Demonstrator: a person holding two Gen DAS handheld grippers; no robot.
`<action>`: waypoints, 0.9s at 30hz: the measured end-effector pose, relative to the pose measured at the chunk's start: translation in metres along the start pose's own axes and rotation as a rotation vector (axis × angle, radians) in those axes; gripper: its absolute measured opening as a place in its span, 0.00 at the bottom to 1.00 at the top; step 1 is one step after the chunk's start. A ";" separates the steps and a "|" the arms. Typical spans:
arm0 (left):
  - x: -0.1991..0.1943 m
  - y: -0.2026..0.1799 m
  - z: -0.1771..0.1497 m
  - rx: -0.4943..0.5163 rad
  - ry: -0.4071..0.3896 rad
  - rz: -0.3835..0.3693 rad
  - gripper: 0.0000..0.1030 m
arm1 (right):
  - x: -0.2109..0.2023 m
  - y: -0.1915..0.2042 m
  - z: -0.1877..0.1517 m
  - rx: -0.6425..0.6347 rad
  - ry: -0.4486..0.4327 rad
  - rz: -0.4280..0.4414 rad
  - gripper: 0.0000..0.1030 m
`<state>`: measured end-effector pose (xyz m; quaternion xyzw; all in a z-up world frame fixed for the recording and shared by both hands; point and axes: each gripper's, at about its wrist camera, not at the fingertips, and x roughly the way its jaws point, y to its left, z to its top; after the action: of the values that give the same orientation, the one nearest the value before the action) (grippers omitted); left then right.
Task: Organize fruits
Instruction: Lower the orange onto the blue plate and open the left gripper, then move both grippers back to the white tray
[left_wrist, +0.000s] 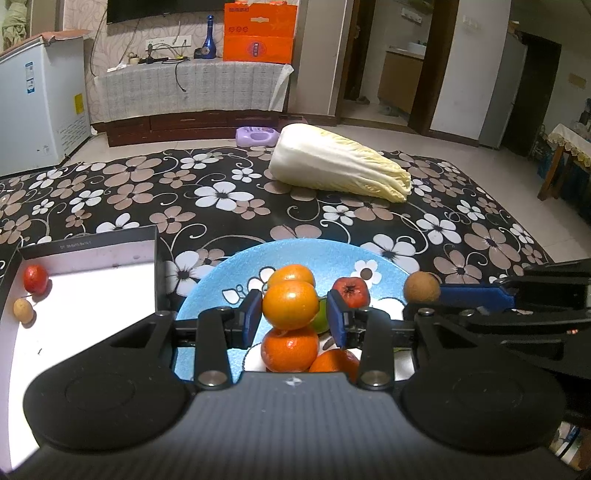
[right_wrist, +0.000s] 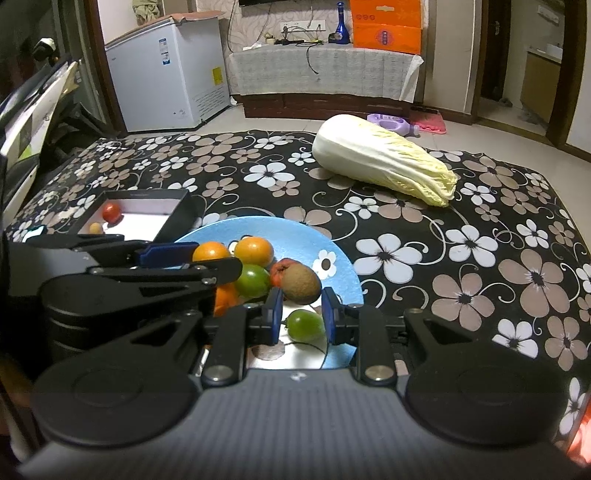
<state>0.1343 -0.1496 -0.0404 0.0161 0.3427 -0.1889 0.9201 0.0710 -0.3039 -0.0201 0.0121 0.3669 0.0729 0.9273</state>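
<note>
Left tool (left_wrist: 291, 314) grips an orange (left_wrist: 290, 304); right tool (right_wrist: 301, 314) holds a brown fruit (right_wrist: 301, 285).

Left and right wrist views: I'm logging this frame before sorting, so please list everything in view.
plate: one, blue, on the cloth
oranges: four, orange, piled on the plate, top one gripped
green tomatoes: two, green, on the plate
red fruits: two, red, one on the plate, one in the box
brown fruits: two, tan, one in the box, one gripped
box: one, black with white inside, beside the plate
cabbage: one, pale, lying behind the plate
cloth: one, black floral, under everything
freezer: one, white, background
bottle: one, blue, background
left gripper: shut on an orange
right gripper: shut on a brown fruit
</note>
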 end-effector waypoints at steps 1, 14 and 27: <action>0.000 0.000 0.000 0.001 -0.004 0.007 0.43 | 0.001 0.001 0.000 -0.002 0.003 0.000 0.25; -0.029 0.034 0.003 -0.034 -0.041 0.037 0.43 | 0.017 0.014 0.001 -0.014 0.032 -0.019 0.36; -0.071 0.101 0.003 -0.121 -0.083 0.127 0.43 | 0.012 0.058 0.017 -0.073 -0.093 0.078 0.43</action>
<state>0.1237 -0.0327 -0.0030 -0.0254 0.3134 -0.1096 0.9429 0.0840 -0.2447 -0.0112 -0.0042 0.3198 0.1219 0.9396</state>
